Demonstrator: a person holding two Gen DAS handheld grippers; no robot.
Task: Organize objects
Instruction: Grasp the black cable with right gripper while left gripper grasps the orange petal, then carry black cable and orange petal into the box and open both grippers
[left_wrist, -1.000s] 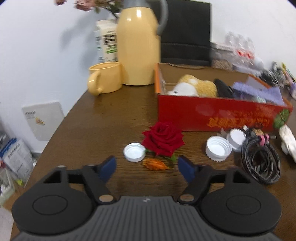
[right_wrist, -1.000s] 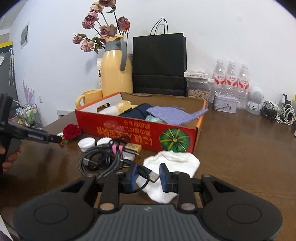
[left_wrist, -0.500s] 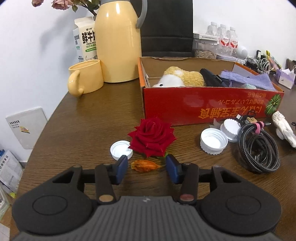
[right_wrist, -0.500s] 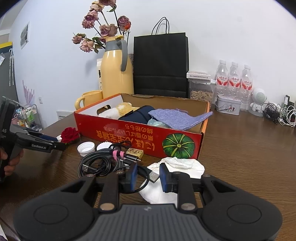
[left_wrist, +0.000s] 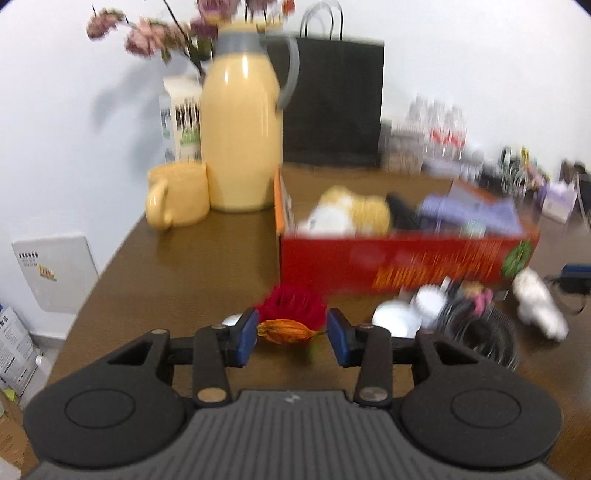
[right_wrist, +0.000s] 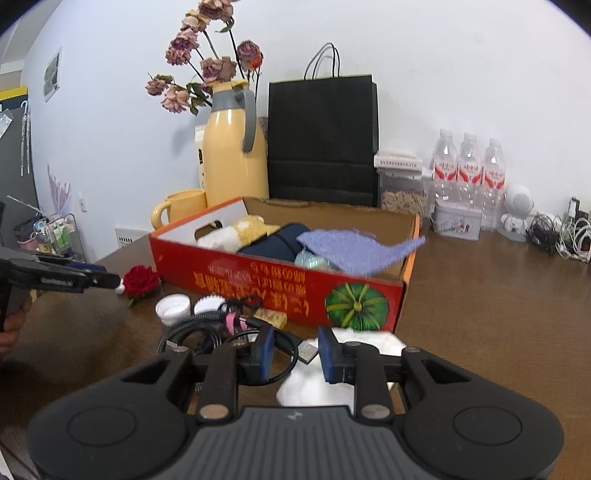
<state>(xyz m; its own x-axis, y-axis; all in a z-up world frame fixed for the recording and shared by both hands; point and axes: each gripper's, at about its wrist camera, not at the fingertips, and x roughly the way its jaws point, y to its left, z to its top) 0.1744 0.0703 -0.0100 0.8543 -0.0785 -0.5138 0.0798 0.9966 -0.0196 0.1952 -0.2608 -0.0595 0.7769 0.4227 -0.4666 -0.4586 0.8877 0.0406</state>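
Observation:
A red rose (left_wrist: 291, 304) with an orange bud (left_wrist: 286, 331) lies on the brown table in front of the red box (left_wrist: 406, 264). My left gripper (left_wrist: 291, 336) is open, its blue pads either side of the orange bud, the rose just beyond. In the right wrist view the rose (right_wrist: 141, 281) lies at the left gripper's tip (right_wrist: 107, 280). My right gripper (right_wrist: 293, 352) is open around a USB plug (right_wrist: 308, 350) of the coiled black cable (right_wrist: 207, 334), above a white cloth (right_wrist: 317, 384).
Two white caps (right_wrist: 173, 307) lie by the cable. The box (right_wrist: 280, 284) holds a plush toy, dark item and purple cloth. A yellow thermos (left_wrist: 240, 136), yellow mug (left_wrist: 177, 199), black bag (right_wrist: 323, 136) and water bottles (right_wrist: 469, 166) stand behind.
My left gripper has moved forward and lower, so the orange bud now sits between its pads; its view is blurred by motion. The right gripper has barely moved.

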